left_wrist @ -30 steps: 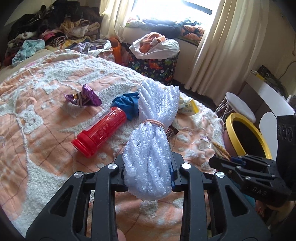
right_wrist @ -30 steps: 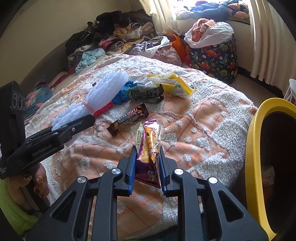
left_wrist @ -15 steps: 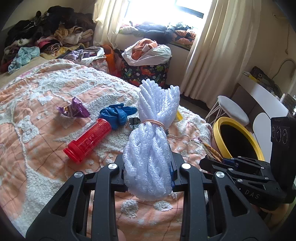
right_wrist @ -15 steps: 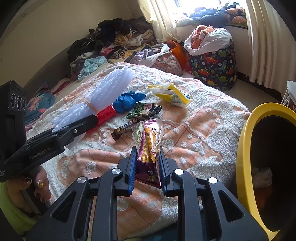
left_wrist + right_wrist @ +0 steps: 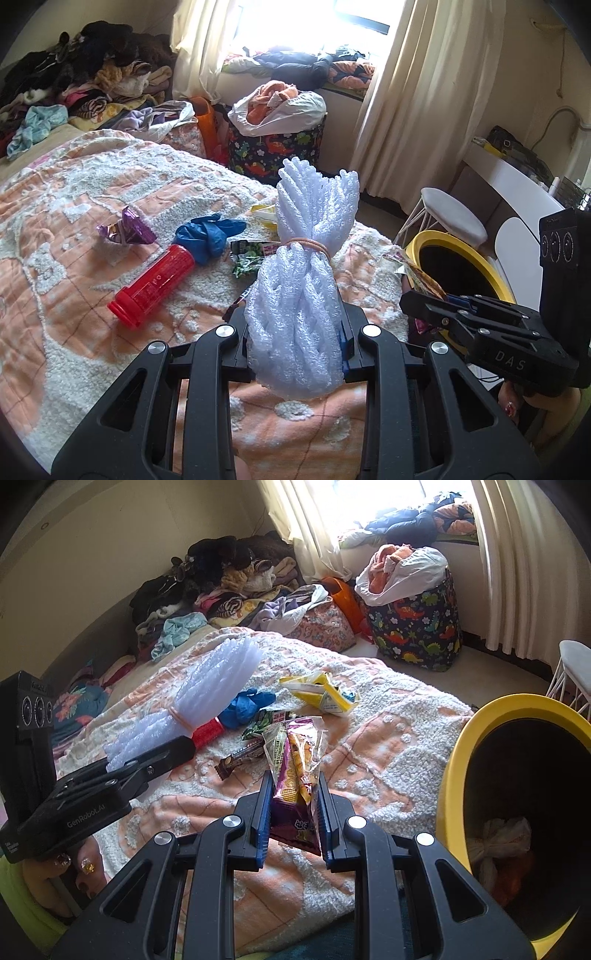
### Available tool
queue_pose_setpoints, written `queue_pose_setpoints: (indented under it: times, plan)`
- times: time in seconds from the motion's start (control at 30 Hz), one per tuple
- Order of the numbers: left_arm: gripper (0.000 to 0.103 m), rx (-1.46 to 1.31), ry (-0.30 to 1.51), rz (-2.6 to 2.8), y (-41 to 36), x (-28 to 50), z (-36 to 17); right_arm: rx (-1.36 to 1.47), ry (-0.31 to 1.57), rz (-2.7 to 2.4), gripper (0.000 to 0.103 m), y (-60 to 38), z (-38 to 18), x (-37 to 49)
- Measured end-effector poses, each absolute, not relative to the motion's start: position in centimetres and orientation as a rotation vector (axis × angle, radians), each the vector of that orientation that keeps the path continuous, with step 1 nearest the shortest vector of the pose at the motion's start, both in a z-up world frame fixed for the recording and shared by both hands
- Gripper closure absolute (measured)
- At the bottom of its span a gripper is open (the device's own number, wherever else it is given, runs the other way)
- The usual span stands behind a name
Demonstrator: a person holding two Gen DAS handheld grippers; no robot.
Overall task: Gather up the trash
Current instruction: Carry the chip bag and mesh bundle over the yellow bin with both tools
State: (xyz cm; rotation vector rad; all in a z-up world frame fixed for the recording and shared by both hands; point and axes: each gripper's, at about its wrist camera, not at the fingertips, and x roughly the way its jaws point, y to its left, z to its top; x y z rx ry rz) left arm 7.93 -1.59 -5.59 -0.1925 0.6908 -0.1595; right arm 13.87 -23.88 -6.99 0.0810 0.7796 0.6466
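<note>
A white foam-net bundle (image 5: 301, 295), tied w/ a rubber band, is clamped in the left gripper (image 5: 295, 332) above the bedspread (image 5: 55, 295). A purple-yellow snack wrapper (image 5: 295, 775) is pinched upright in the right gripper (image 5: 291, 808), near the yellow-rimmed bin (image 5: 454, 760) at bedside. Red bottle (image 5: 153, 284), blue glove (image 5: 207, 236) & other wrappers are left on the bed.

Bright curtained window (image 5: 314, 22), cream walls (image 5: 110, 535), cluttered bed (image 5: 55, 206), white stool (image 5: 454, 214).
</note>
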Motion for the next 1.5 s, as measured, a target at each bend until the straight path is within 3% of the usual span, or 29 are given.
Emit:
queue_pose_setpoints:
  times: [1.5]
  plan:
    - [0.080, -0.094, 0.653, -0.293, -9.6, 7.7, -3.3, 0.276, 0.620, 0.486, 0.082, -34.8, -3.4, 14.6]
